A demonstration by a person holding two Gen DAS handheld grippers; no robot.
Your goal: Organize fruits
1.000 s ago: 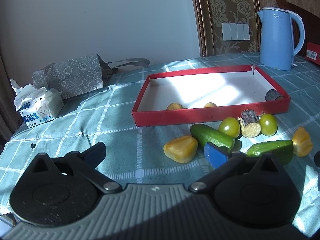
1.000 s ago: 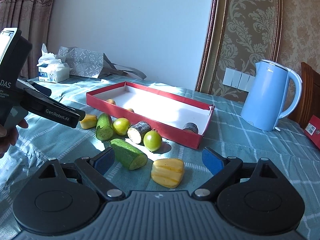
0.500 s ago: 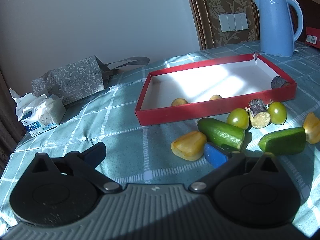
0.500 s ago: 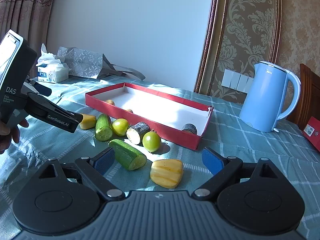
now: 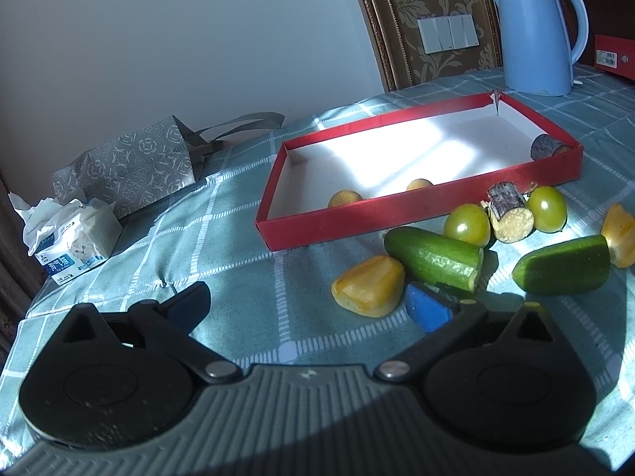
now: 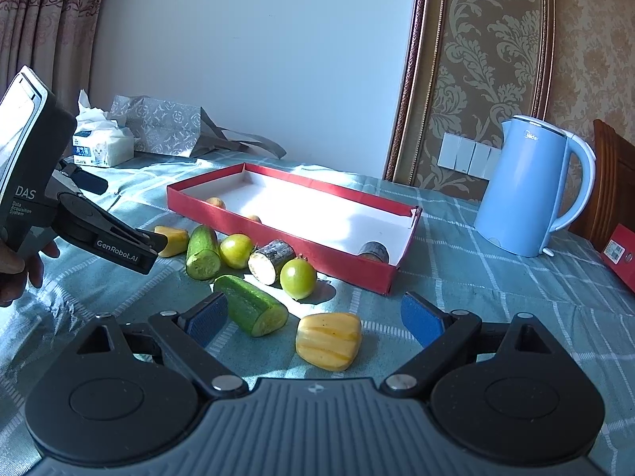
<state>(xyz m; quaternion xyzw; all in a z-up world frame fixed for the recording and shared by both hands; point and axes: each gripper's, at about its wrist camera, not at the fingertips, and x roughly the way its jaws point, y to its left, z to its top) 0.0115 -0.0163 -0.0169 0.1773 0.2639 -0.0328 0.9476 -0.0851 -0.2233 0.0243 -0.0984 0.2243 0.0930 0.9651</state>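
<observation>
A red tray (image 5: 278, 230) (image 6: 278, 230) holds two small yellow fruits (image 5: 344, 198) and a dark cane piece (image 5: 543, 146). In front of it lie two cucumber halves (image 5: 434, 258) (image 6: 250, 305), two green tomatoes (image 5: 467, 224) (image 6: 297, 277), a cane piece (image 5: 510, 218) and yellow fruit pieces (image 5: 369, 285) (image 6: 328, 341). My left gripper (image 5: 313, 301) is open, its right finger close beside the near yellow piece. My right gripper (image 6: 313, 317) is open, the yellow piece and a cucumber half between its fingers' line.
A blue kettle (image 6: 528, 186) stands right of the tray. A tissue pack (image 5: 67, 238) and a grey gift bag (image 5: 131, 166) lie at the far left. A red box (image 6: 619, 258) sits at the table's right edge. A checked teal cloth (image 5: 222, 246) covers the table.
My left gripper has moved lower and forward toward the near yellow piece and cucumber. My right gripper has edged slightly closer to the fruit. Both stay open.
</observation>
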